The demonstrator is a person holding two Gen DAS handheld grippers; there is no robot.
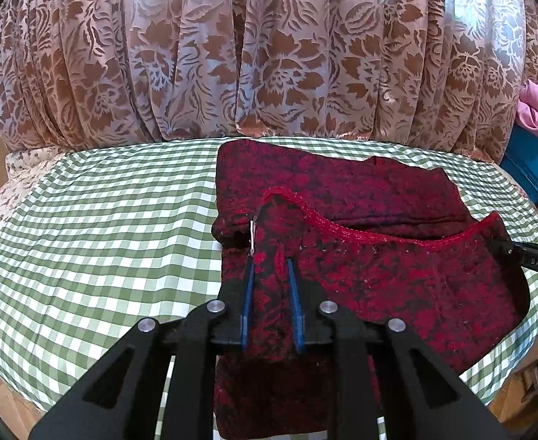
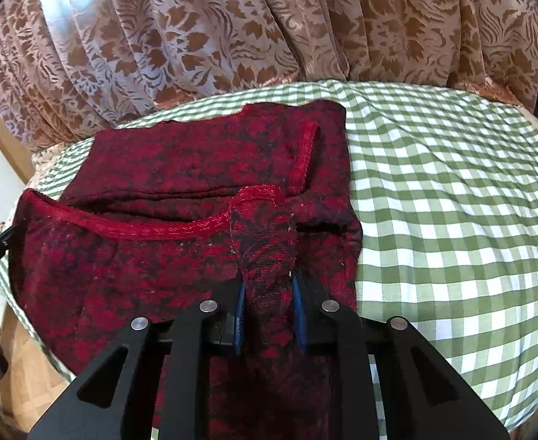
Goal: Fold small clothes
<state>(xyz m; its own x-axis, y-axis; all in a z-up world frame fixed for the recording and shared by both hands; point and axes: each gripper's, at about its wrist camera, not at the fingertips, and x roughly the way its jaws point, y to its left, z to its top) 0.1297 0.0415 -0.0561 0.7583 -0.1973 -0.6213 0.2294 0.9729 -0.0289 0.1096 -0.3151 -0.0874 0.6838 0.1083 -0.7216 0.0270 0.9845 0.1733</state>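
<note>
Garment (image 1: 379, 275), red with black pattern, lies on the green checked cloth (image 1: 104, 220) of the table. In left wrist view, the left gripper (image 1: 271, 267) pinches a bunched ridge of its thick, fuzzy knit; uneven pulling could skew the fold. In right wrist view, the right gripper (image 2: 267, 286) is closed on a similar fold near the corded hem (image 2: 181, 229), which may slip out.
</note>
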